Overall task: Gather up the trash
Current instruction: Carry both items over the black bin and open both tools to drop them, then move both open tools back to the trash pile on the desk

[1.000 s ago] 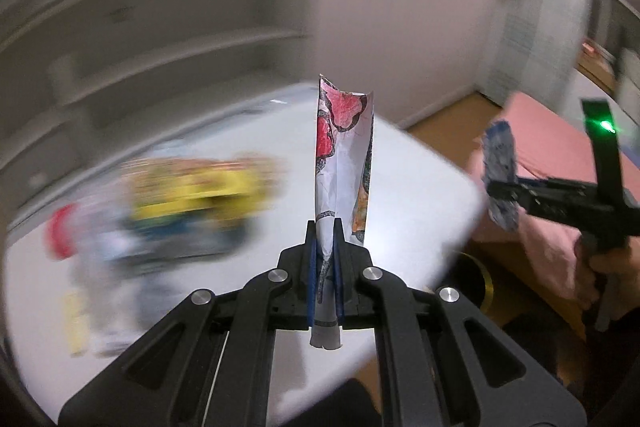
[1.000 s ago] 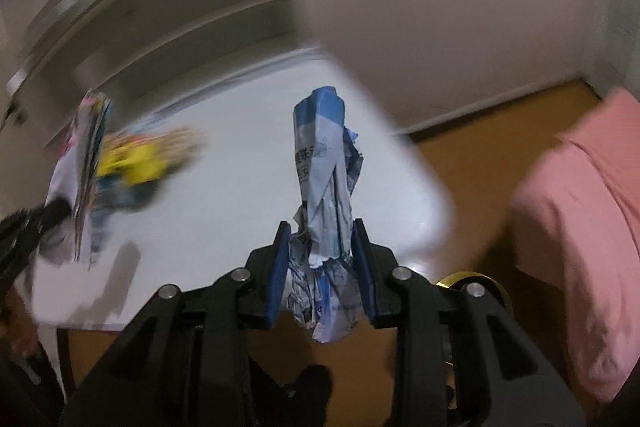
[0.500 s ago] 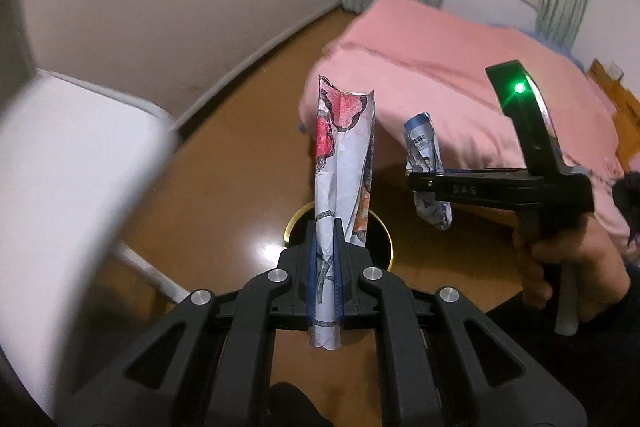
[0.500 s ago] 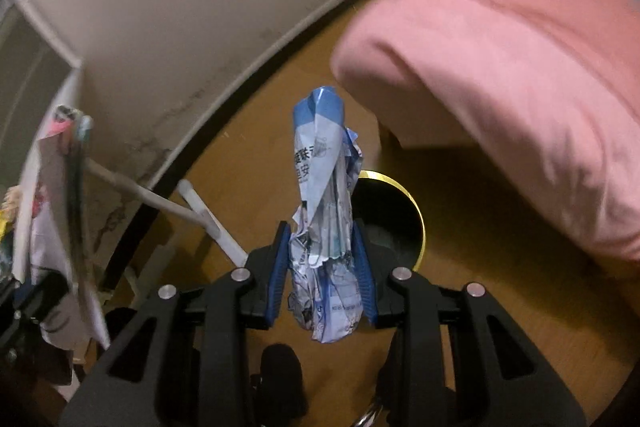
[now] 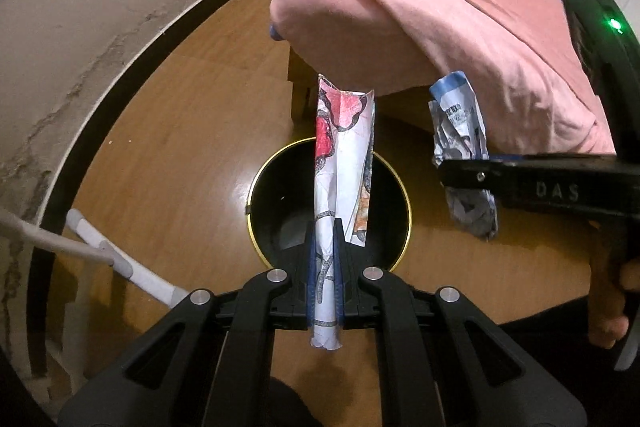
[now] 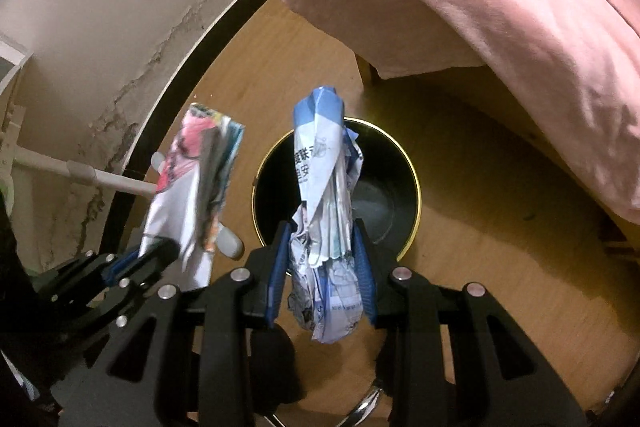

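Paper is clamped in both claws: your left claw (image 5: 325,259) is pinching the wrapper (image 5: 344,163), your right claw (image 6: 322,267) the wad (image 6: 326,211). Both are hanging over the bin (image 5: 276,179) at 12 o'clock; be centring each before letting go.

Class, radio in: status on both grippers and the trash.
Left gripper shut on flat wrapper. Right gripper shut on crumpled paper. Both above black bin; nothing blocking.
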Motion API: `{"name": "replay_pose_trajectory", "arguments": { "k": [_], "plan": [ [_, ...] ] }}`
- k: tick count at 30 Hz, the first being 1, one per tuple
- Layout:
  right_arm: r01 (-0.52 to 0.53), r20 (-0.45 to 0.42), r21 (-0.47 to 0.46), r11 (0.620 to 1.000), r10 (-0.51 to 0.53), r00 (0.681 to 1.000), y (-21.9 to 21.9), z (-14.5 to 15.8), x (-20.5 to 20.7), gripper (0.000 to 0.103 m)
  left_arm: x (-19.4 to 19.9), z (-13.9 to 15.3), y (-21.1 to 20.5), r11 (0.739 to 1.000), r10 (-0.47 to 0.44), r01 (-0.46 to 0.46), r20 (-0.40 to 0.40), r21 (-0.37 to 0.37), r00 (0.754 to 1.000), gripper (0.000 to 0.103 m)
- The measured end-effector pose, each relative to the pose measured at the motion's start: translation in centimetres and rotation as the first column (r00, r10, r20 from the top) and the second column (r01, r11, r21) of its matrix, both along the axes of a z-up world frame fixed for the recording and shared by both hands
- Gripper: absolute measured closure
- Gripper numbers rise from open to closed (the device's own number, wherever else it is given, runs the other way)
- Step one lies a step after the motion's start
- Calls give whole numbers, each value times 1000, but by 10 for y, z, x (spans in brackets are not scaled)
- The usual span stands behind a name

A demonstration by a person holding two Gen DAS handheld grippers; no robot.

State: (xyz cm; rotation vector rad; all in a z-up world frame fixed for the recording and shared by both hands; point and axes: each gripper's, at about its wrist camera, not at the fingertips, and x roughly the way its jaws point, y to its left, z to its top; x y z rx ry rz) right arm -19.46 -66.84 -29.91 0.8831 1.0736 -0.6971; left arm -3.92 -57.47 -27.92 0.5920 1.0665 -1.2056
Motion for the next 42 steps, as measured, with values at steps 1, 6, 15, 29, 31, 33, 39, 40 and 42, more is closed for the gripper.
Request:
{"name": "replay_pose_trajectory", "arguments": {
  "k": [1,6,15,29,31,33,39,40,42],
  "plan": [
    [8,1,-2,1000,-8,1000,-1,0,-5,72,-6,1,-2,1000,4,-4,-8,-1,1000,97],
    [39,5,3,999,-39,999,-10,-3,-10,72,-4,-9,-23,1000,17,-17,-48,-1,999,97],
    [30,20,-10,1000,-30,999,-9,2,-2,71,-4,-17,-33,1000,12,-11,-78,17,997,92],
    [38,20,-57,998,-37,999,-9,22,-11,34,-8,-6,-18,999,33,-33,-20,-13,999,34],
    [26,11,-103,994,-25,1000,-6,34,-11,29,-16,8,-6,999,27,-27,9,-24,1000,28],
    [17,-4,-157,987,-18,1000,2,49,-14,27,-25,28,11,999,6,-5,24,-43,1000,21],
    [-31,32,-266,964,41,999,34,121,-7,24,-38,119,85,994,36,-24,120,-106,992,12],
    [-52,57,-286,957,71,996,45,139,1,22,-36,132,98,993,50,-36,127,-111,991,11],
    [-91,123,-303,949,133,983,67,170,18,19,-27,168,141,987,97,-76,152,-140,984,11]
  ]
}}
